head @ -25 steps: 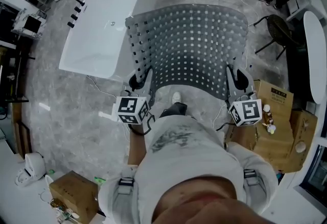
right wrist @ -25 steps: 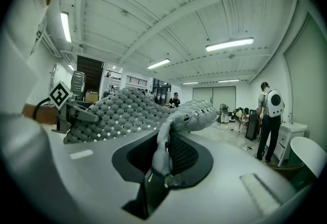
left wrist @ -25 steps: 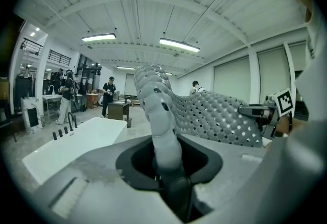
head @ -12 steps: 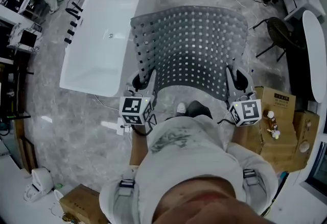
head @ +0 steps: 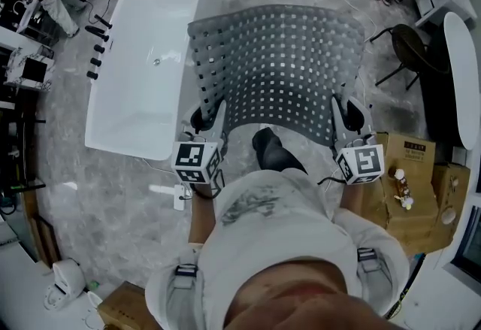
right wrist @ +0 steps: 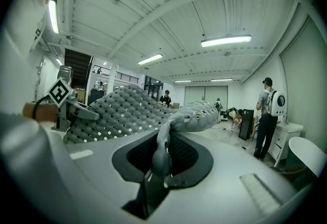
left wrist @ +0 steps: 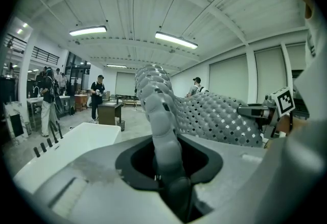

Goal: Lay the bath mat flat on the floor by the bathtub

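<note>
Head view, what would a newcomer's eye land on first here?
The big grey perforated bath mat fills the middle of the head view, held up off the floor and spread wide. The left gripper and right gripper are each clamped on one of its near corners. To its left, the long white bathtub stands on the marbled floor.

No lettering is legible anywhere in this scene. A dark printed panel (head: 409,143) on the cardboard box (head: 398,193) may carry words, but it shows too small; the left marker cube (head: 197,161) and right marker cube (head: 361,164) show only black-and-white patterns.
</note>
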Available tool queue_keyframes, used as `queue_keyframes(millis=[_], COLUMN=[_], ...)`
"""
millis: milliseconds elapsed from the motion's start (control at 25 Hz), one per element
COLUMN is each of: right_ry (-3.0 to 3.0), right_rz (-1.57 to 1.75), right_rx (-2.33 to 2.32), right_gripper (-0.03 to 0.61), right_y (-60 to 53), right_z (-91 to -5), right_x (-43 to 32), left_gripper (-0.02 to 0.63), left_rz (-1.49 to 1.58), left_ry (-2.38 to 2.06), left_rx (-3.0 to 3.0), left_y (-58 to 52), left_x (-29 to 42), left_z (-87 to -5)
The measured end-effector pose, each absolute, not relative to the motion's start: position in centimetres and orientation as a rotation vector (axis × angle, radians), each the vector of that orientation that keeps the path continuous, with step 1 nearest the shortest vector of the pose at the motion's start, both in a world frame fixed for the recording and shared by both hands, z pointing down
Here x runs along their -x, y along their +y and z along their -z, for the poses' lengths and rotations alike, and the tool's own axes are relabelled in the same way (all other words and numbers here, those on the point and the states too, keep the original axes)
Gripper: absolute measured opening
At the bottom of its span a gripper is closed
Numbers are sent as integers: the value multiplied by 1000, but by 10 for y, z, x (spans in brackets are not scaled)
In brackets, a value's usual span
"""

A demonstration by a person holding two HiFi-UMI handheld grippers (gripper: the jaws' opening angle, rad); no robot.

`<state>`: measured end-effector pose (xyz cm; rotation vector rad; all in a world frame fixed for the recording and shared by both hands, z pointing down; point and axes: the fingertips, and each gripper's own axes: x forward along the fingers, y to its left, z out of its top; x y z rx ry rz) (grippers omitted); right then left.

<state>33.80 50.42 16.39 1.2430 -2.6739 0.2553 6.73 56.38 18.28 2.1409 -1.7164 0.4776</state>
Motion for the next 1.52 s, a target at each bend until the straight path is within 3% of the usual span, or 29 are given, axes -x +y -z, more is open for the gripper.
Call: queue_keyframes(millis=[800, 1520], right_ry=[-2678, -2668], right_rz=[-278, -255], right_rx=[-1223, -1253], right_gripper=[52, 54], right_y=[323, 236], right_z=[-182, -197], right_x=[-261, -253], left_gripper=[104, 105], left_rz=[-489, -496], left_ry=[-1696, -1692], left_rx=[-2116, -2120], left_y=[384, 287], left_x=[12, 32], left_z=[-203, -225])
